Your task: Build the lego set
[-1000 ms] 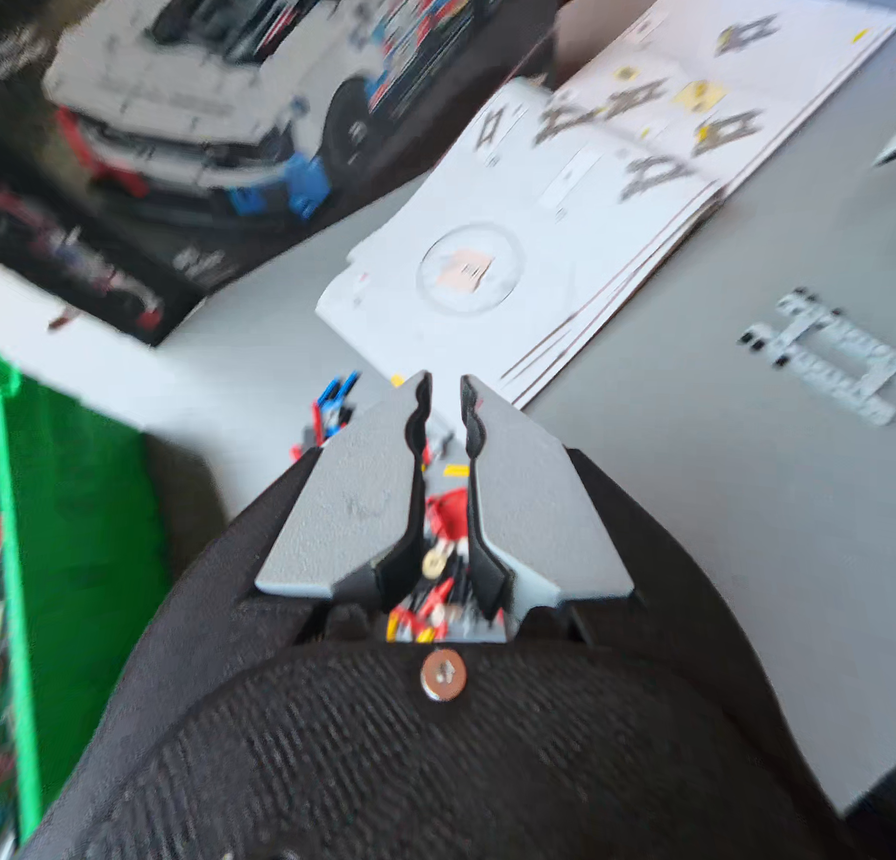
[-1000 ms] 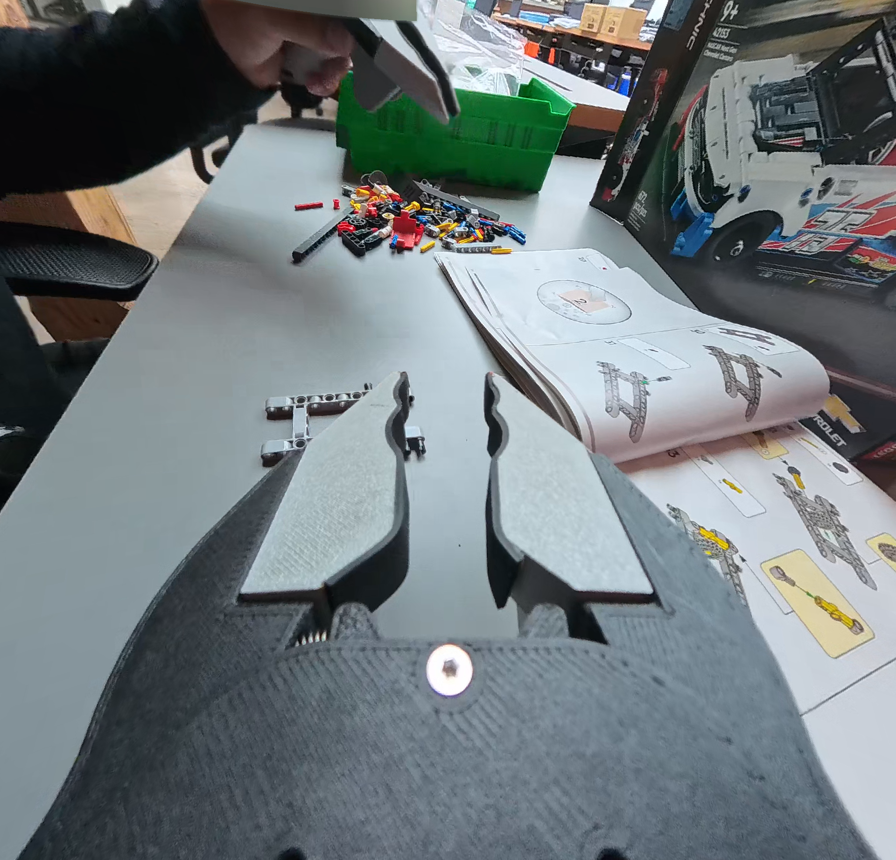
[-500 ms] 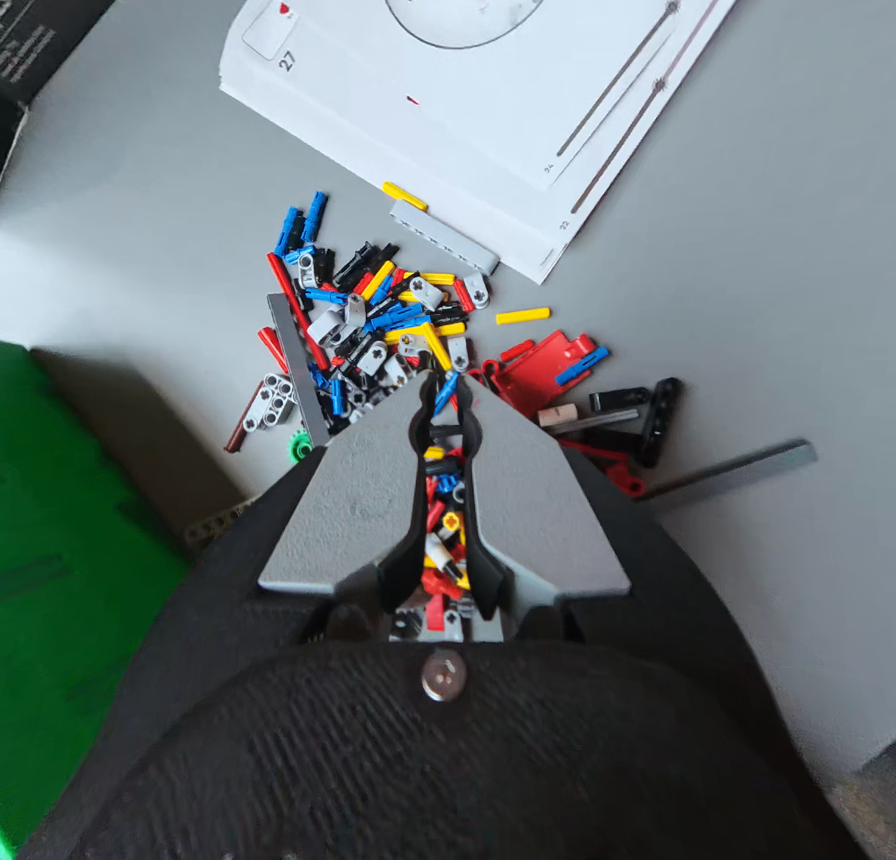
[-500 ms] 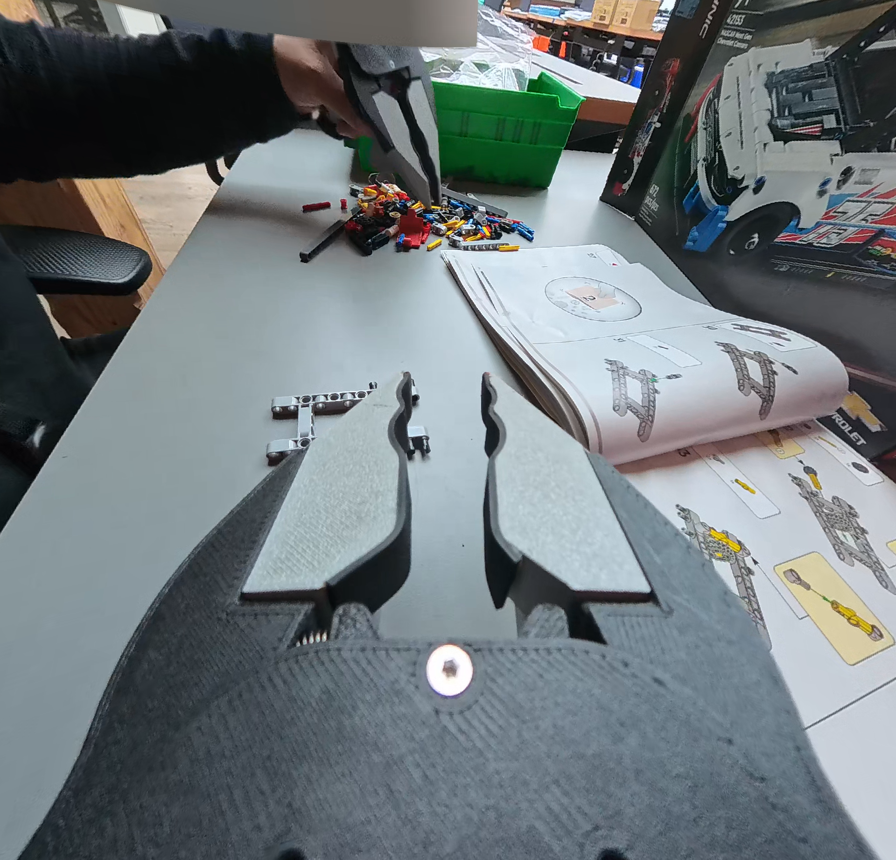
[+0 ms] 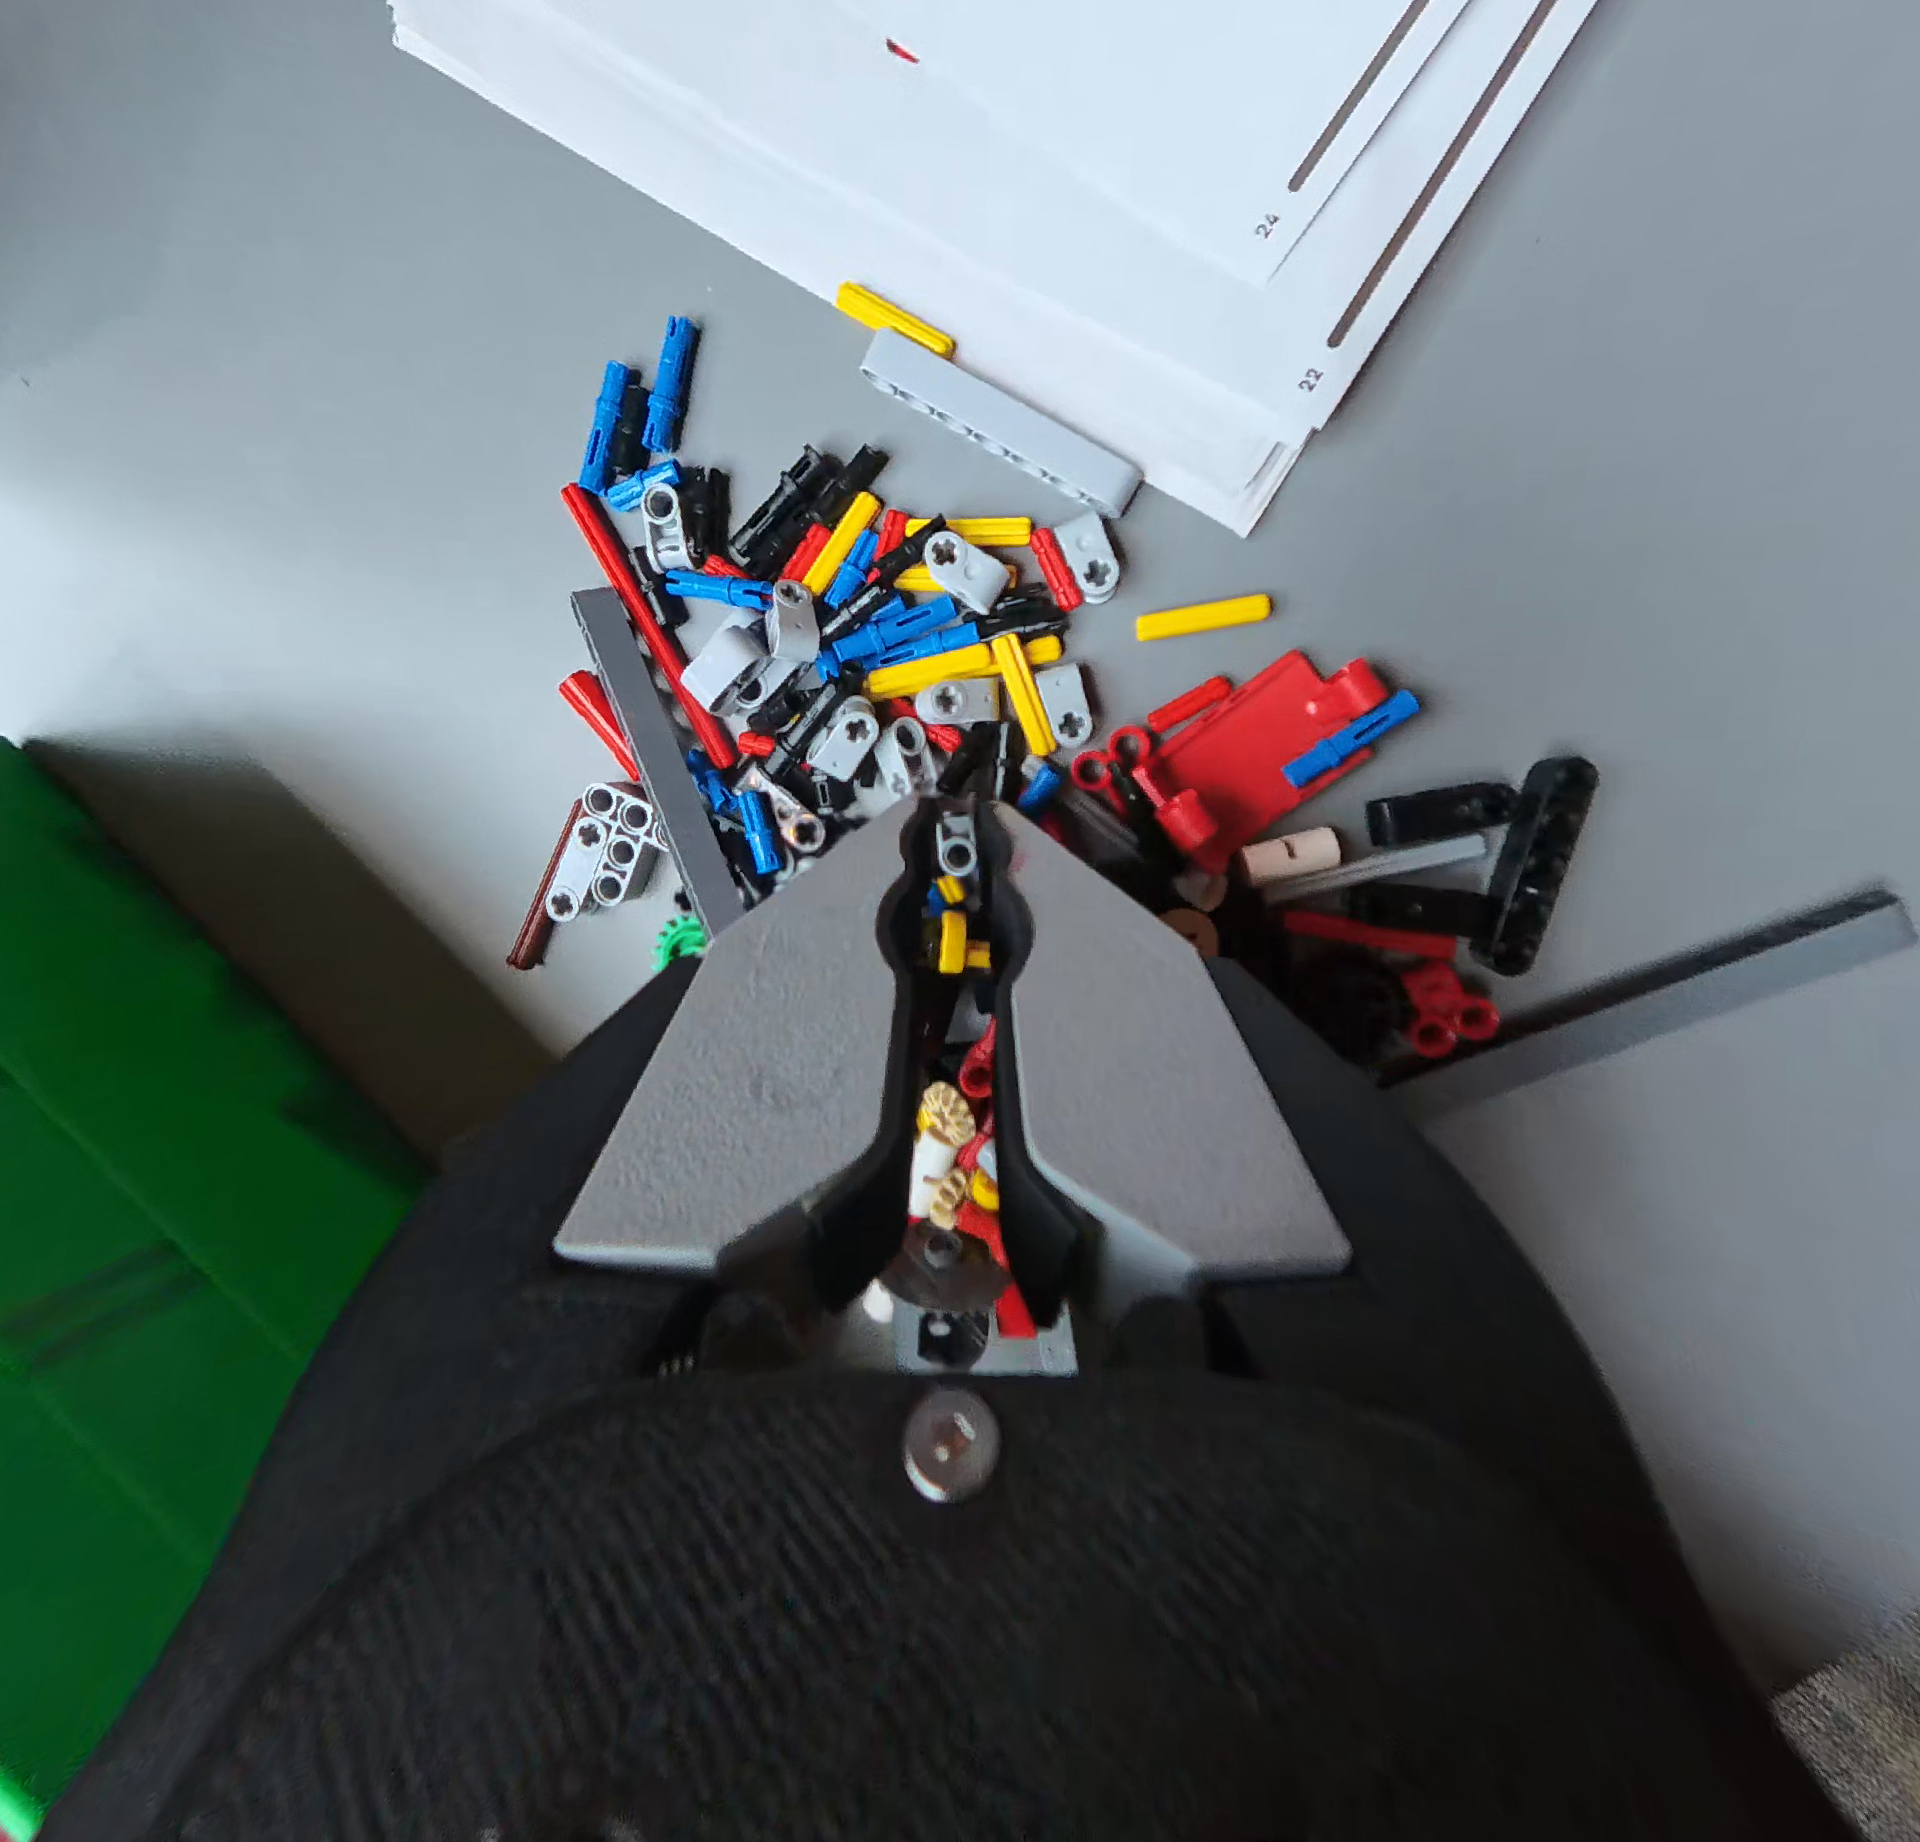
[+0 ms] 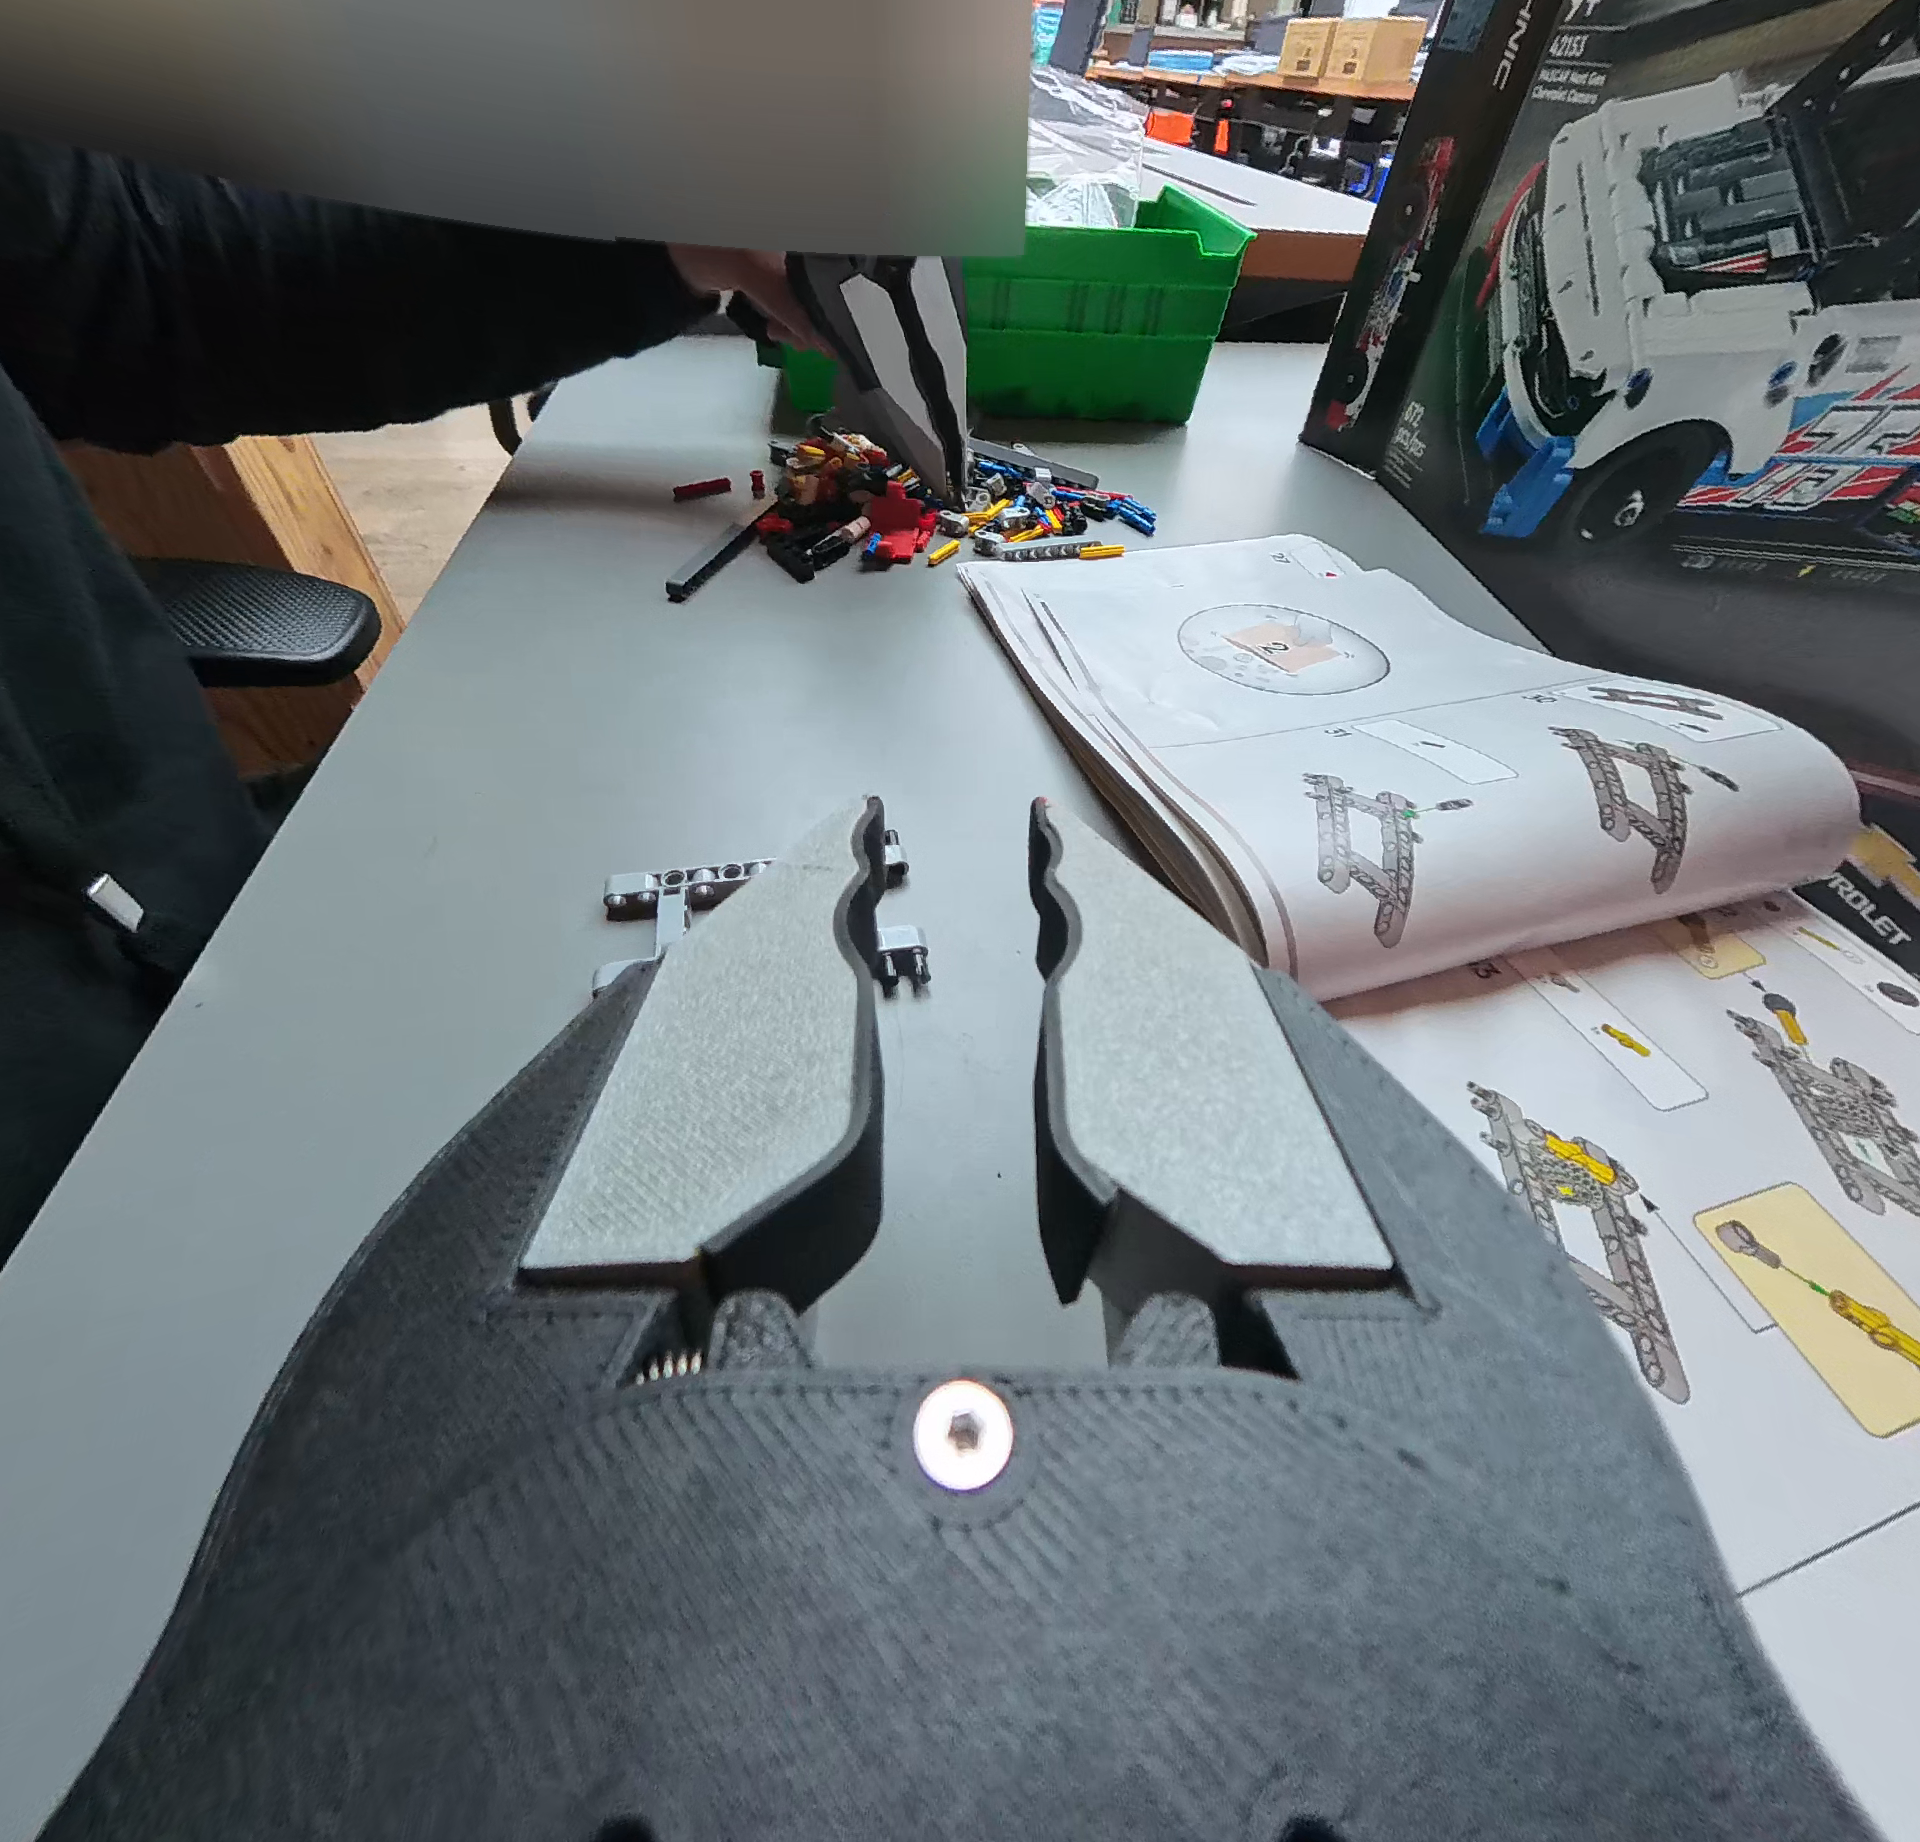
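Note:
A pile of small loose lego pieces (image 5: 883,639) in blue, yellow, red, black and grey lies on the grey table; it also shows far off in the right wrist view (image 6: 904,519). My left gripper (image 5: 954,821) points down into the pile, jaws a narrow gap apart, with a small grey connector (image 5: 956,847) seen between the tips. It also shows in the right wrist view (image 6: 951,478). My right gripper (image 6: 956,816) is open and empty, low over the table beside a part-built grey beam frame (image 6: 686,883).
The open instruction booklet (image 6: 1351,712) lies right of the pile and also shows in the left wrist view (image 5: 1039,78). A green bin (image 6: 1101,327) stands behind the pile. The set's box (image 6: 1662,286) stands at the right. A long dark grey beam (image 5: 1662,992) lies beside the pile. Left tips to right tips: about 35 cm.
My left gripper swung down from above the booklet and lowered into the pile of pieces. Its jaw gap stayed narrow. My right gripper stayed open and barely moved.

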Demonstrator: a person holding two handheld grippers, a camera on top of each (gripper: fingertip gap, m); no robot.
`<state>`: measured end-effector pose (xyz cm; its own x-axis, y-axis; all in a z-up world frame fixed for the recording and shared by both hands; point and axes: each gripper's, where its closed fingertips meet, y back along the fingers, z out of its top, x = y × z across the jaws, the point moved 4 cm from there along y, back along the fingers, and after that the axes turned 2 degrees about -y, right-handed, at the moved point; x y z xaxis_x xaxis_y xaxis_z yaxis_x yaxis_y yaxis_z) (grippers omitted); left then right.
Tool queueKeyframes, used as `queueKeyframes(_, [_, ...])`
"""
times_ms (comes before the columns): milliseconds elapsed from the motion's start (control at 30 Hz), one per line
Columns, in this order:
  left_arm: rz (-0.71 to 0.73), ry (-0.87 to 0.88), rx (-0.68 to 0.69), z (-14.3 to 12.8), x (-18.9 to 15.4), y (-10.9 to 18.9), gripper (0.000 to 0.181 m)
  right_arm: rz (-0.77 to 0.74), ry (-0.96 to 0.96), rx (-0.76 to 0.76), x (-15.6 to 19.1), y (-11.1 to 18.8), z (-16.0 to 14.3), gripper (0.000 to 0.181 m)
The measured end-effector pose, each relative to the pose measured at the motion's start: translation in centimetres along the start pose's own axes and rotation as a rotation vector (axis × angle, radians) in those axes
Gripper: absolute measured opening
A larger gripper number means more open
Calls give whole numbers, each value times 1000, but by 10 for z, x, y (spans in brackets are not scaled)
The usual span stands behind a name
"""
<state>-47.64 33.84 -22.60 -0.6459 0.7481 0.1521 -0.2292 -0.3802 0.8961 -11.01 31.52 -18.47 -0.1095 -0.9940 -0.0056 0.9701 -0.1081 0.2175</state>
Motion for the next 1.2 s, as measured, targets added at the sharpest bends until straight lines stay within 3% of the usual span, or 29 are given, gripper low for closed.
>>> queueKeyframes(867, [-71, 30, 12, 3, -3, -9, 4, 15, -10, -17, 1, 2, 1, 21])
queueKeyframes(1200, [-32, 30, -9, 6, 1, 0, 4, 17, -3, -17, 2, 2, 1, 21])
